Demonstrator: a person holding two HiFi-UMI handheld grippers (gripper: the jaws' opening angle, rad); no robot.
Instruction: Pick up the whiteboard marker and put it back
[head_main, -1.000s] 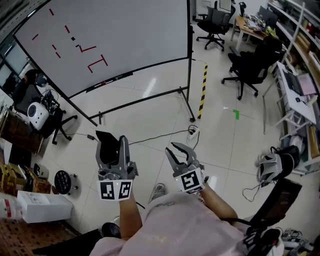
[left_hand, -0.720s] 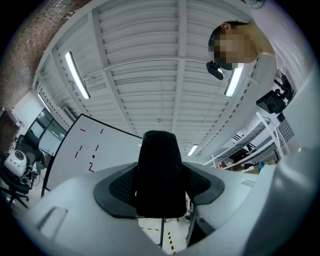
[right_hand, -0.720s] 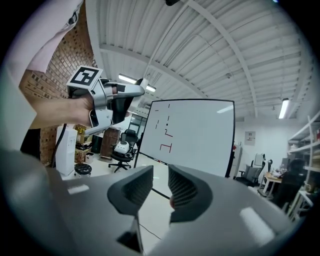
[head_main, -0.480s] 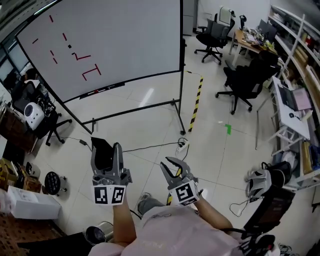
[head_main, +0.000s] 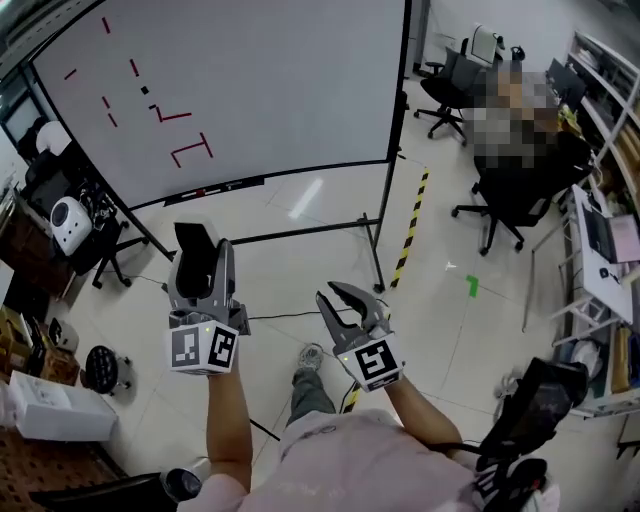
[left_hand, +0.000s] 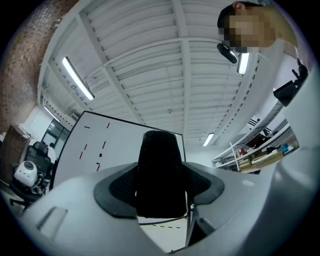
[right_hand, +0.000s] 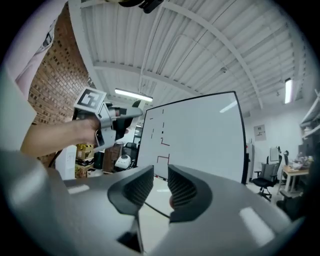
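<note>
Closing on whiteboard (head_main: 250, 90), nearer than a second ago. Left gripper (head_main: 207, 250) clamped on black block (left_hand: 159, 170); right gripper (head_main: 330, 293) slack, empty. Marker pickup pending.

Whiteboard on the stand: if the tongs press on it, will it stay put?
It probably gives a little: the whiteboard is a tall panel in a thin black frame. It may slide or roll, since it stands on glossy floor tiles. Whether it has wheels I cannot tell.
</note>
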